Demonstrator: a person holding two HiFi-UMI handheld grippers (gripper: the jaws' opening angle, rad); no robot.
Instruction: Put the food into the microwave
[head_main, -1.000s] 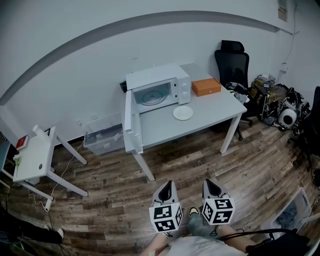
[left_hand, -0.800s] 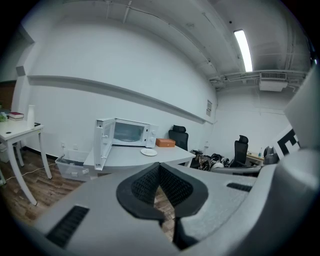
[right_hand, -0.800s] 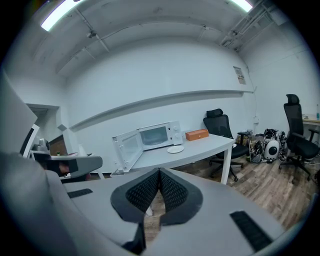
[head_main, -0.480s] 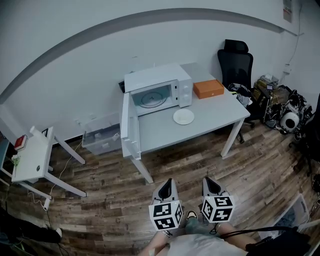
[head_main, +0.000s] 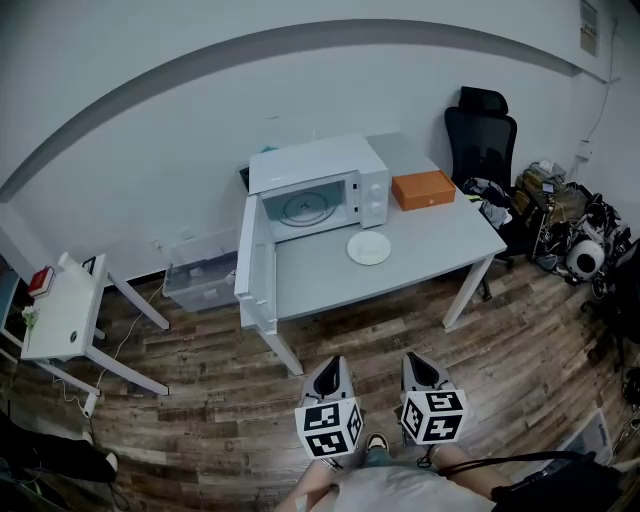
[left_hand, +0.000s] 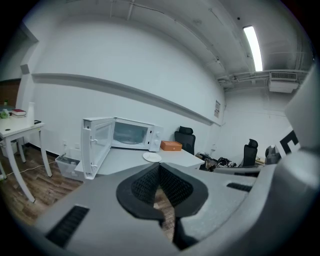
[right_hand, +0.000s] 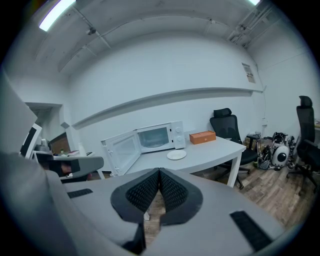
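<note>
A white microwave (head_main: 318, 188) stands at the back of a grey table (head_main: 430, 240), its door (head_main: 250, 262) swung wide open to the left. A white plate (head_main: 369, 248) lies on the table in front of it; I cannot tell what is on it. The microwave (left_hand: 131, 134) and plate (left_hand: 152, 157) also show far off in the left gripper view, and the microwave (right_hand: 154, 137) and plate (right_hand: 176, 155) in the right gripper view. My left gripper (head_main: 335, 381) and right gripper (head_main: 419, 372) hang side by side over the floor, well short of the table, both shut and empty.
An orange box (head_main: 423, 189) lies on the table right of the microwave. A black office chair (head_main: 482, 133) and clutter stand at the right. A clear plastic bin (head_main: 204, 280) sits on the floor left of the table, and a small white side table (head_main: 65, 311) farther left.
The view has shifted slightly, so the table and microwave sit a little lower and closer in the frame. Both grippers stay shut in the same place.
</note>
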